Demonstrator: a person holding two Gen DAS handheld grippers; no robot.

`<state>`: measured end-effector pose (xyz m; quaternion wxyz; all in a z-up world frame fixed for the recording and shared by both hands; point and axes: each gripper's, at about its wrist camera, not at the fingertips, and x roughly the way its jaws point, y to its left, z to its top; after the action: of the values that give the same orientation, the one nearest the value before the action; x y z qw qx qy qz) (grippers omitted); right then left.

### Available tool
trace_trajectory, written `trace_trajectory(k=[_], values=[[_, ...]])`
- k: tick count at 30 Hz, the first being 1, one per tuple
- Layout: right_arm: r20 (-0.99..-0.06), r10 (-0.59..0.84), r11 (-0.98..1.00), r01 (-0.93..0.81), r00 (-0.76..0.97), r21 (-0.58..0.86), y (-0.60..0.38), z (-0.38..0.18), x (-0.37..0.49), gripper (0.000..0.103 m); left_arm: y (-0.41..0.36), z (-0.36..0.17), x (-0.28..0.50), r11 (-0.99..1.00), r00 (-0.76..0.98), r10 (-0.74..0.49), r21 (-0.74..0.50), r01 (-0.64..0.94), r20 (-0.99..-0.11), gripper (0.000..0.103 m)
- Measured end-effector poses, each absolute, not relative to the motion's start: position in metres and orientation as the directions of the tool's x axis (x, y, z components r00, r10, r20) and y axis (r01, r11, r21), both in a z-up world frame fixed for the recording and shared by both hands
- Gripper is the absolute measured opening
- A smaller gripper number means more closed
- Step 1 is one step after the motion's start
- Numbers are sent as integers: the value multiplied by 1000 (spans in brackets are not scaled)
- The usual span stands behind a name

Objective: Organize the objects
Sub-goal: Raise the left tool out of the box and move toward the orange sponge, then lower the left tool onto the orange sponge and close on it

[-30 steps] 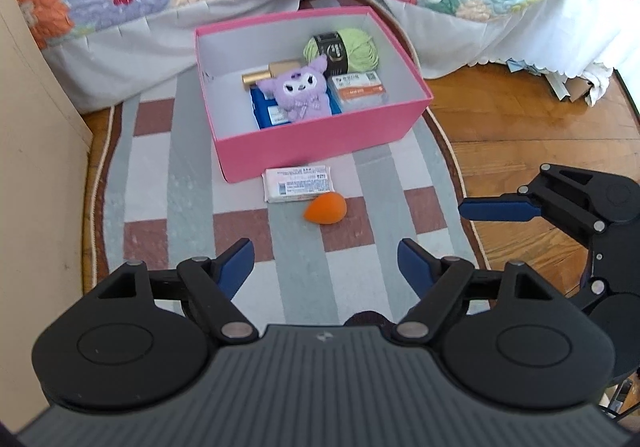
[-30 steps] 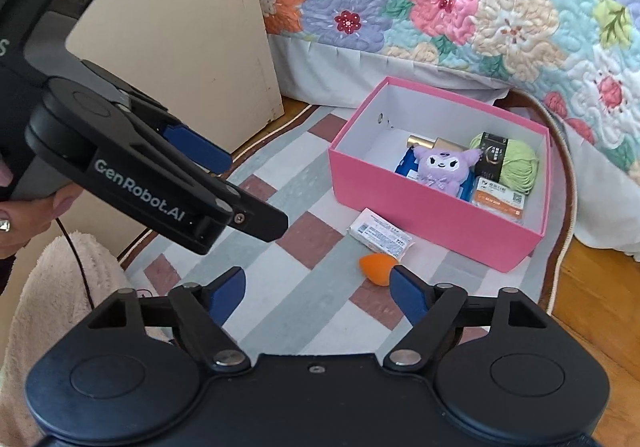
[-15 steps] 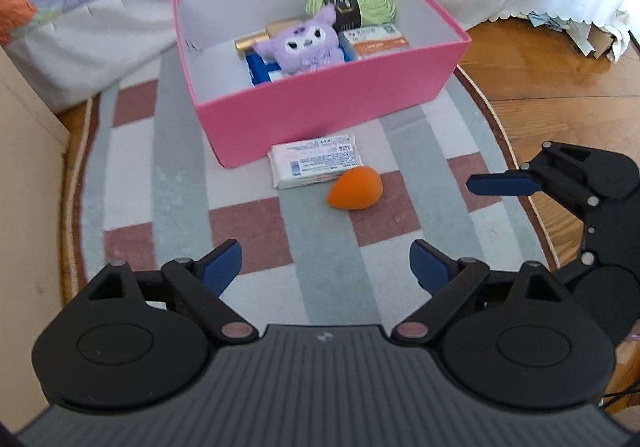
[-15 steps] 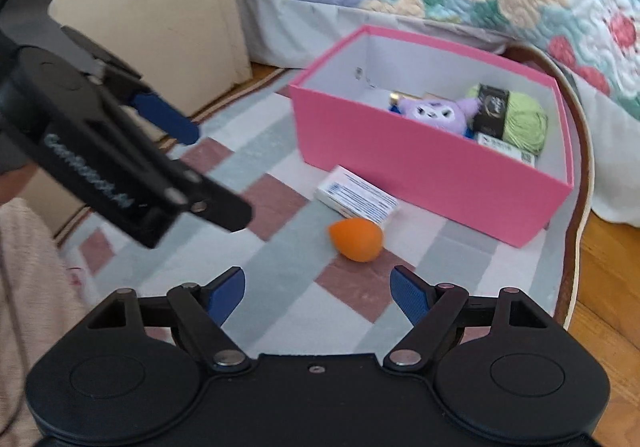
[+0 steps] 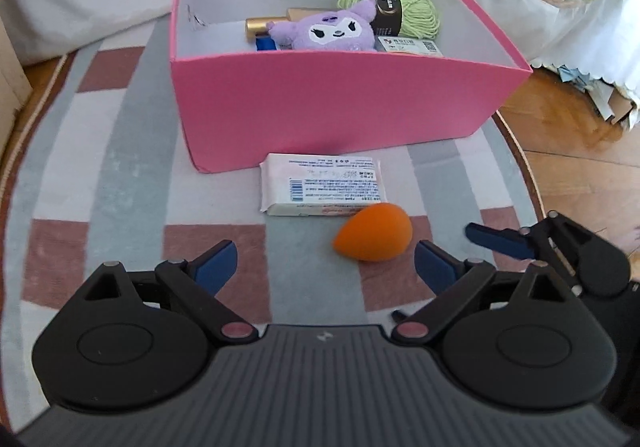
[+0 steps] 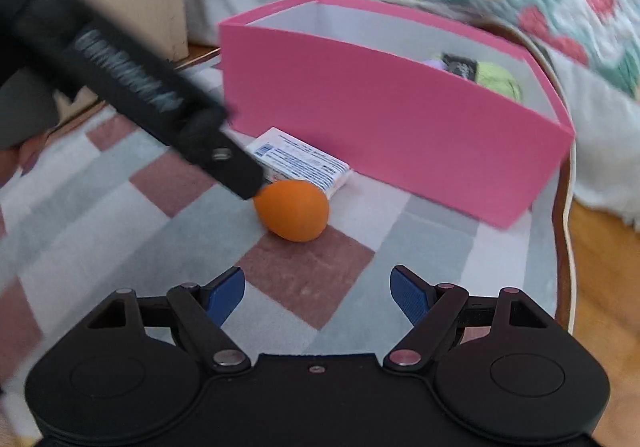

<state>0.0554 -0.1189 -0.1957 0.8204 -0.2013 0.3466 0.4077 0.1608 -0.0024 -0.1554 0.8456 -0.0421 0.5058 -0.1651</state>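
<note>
The orange sponge egg (image 5: 374, 233) is lying on the striped rug (image 5: 120, 151), touching the near right corner of the white packet (image 5: 320, 183), which is sitting just in front of the pink box (image 5: 332, 111). I am holding my left gripper (image 5: 324, 267) just near of the egg; its fingers have just been opening and are standing spread wide with nothing between them. My right gripper (image 6: 318, 293) is also standing spread and empty, near the egg, while the purple plush (image 5: 324, 33) and green yarn (image 5: 416, 9) are resting inside the box.

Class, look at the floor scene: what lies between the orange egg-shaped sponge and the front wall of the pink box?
A white wrapped packet lies flat on the rug between the orange sponge and the pink box. The left wrist view shows it best.
</note>
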Motion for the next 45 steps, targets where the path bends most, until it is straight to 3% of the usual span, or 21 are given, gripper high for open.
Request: trace_trajectory(k=[8, 11, 16, 19, 22, 28, 45], values=[[-714, 550, 546, -833, 435, -87, -94, -201, 54, 83, -6, -172, 171, 908, 420, -414, -334, 252, -808, 89], [-712, 554, 550, -832, 431, -76, -90, -205, 58, 83, -9, -175, 171, 900, 422, -430, -342, 270, -798, 82], [-699, 560, 579, -814, 445, -54, -88, -208, 61, 82, -12, -174, 170, 890, 423, -450, -356, 285, -786, 80], [-694, 566, 565, -822, 445, -67, -88, -207, 59, 79, -10, -177, 173, 876, 406, -480, -401, 268, -778, 68], [-692, 571, 560, -826, 442, -65, -88, -207, 60, 71, -9, -183, 173, 865, 389, -500, -429, 258, -774, 55], [-698, 563, 593, -805, 443, -33, -87, -206, 67, 51, -7, -188, 176, 859, 378, -511, -440, 262, -772, 46], [-741, 572, 613, -783, 352, 101, -99, -188, 64, 49, -12, -176, 154, 864, 342, -495, -409, 295, -799, 44]])
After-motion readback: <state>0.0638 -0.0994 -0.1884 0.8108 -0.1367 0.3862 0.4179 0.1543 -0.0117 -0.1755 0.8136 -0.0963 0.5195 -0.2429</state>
